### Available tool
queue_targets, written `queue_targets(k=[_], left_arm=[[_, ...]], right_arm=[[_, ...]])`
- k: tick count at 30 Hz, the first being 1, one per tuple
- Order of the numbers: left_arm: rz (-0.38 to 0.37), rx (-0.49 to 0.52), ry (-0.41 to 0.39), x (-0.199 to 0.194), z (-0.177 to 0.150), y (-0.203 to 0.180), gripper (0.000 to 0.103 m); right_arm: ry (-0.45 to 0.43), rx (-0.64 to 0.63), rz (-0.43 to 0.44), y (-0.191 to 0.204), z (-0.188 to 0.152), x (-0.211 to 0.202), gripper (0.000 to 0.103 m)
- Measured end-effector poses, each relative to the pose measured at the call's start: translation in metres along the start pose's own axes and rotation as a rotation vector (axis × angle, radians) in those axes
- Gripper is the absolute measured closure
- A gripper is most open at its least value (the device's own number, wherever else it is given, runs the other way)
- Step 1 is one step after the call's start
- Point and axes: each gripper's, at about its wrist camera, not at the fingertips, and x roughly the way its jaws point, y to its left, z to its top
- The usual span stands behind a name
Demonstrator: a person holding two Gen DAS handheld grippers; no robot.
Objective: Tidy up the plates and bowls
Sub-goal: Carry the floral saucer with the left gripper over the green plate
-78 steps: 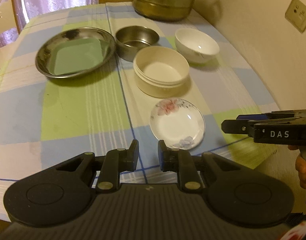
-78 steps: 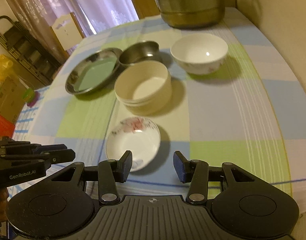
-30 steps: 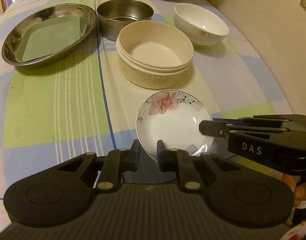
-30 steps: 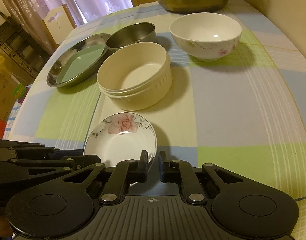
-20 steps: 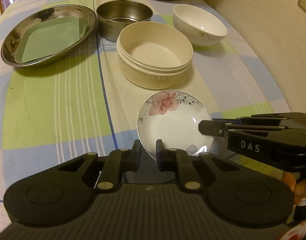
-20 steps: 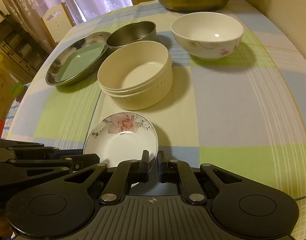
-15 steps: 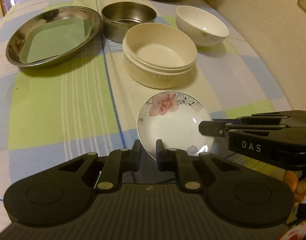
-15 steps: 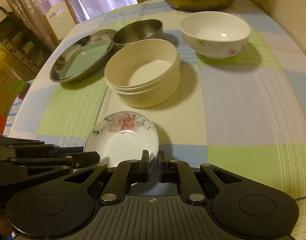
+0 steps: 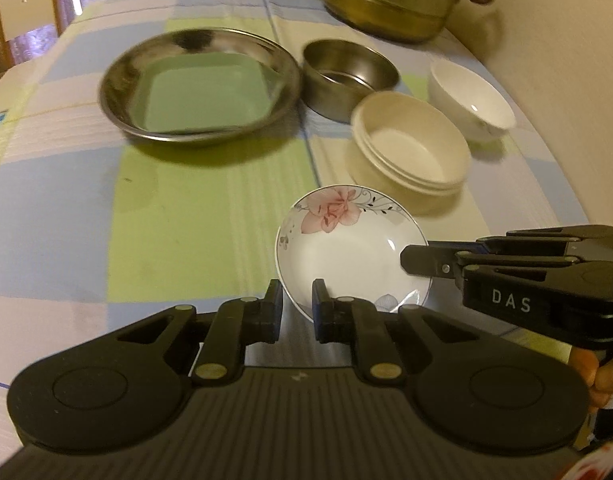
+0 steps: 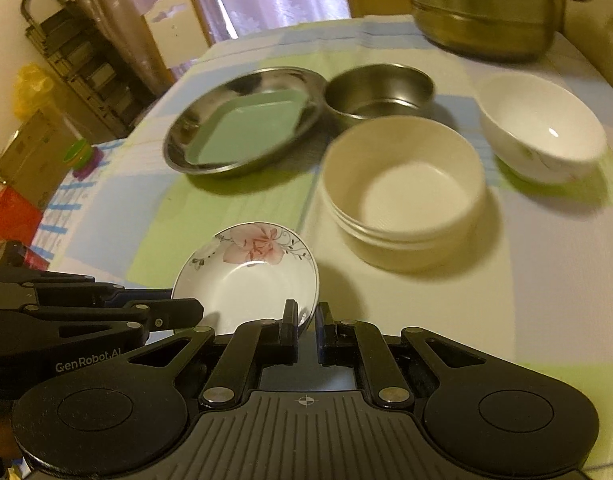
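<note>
Left wrist view: the left gripper (image 9: 297, 307) pinches the near rim of a small flowered saucer (image 9: 348, 248), its jaws narrow with the rim between them. The right gripper (image 9: 416, 259) clamps the same saucer's right edge, its jaws nearly closed on the thin rim. Seen from the right wrist, the saucer (image 10: 246, 280) appears held clear of the checked tablecloth (image 10: 426, 300), over the table's near edge, though the gap beneath it is hard to judge.

With two thin grips on one glazed rim, uneven pulling between the hands could likely twist the saucer free, and so near the table's edge it might fall to the floor rather than onto the cloth.

Beyond it stands a cream bowl (image 9: 410, 152), just past the saucer's far rim; a low carry could clip its wall. Farther back, towards the table's far-left side, a green square plate (image 9: 202, 92) lies inside a steel dish (image 9: 118, 92), with a steel bowl (image 9: 350, 70) beside it and a white bowl (image 9: 472, 100) nearer the right edge. A brass-coloured pot (image 9: 390, 0) sits at the far edge.
</note>
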Motion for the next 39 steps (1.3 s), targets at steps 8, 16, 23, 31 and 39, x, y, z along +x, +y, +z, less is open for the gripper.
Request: queue_targets(k=[8,16,23,31,39], left_arm=[[0.019,-0.018,-0.046,-0.007,0.023,0.032,0.09],[0.023,-0.012,-0.091,-0.005,0.055,0.062,0.09],[0.021,0.019,-0.113,0.008,0.086,0.084,0.091],[0.006,0.043,-0.1,0.033,0.115,0.105,0.091],[0.004,0.043,-0.067,0.061,0.133,0.121,0.091]], right_arm=[[-0.026,-0.021,0.02,0.022,0.03,0.017,0.095],[-0.061,-0.027,0.014,0.041,0.066,0.034,0.095],[-0.073,0.005,-0.007,0.046,0.098,0.057,0.095],[-0.077,0.039,-0.048,0.049,0.126,0.086,0.095],[-0.043,0.082,-0.073,0.041,0.144,0.116,0.095]])
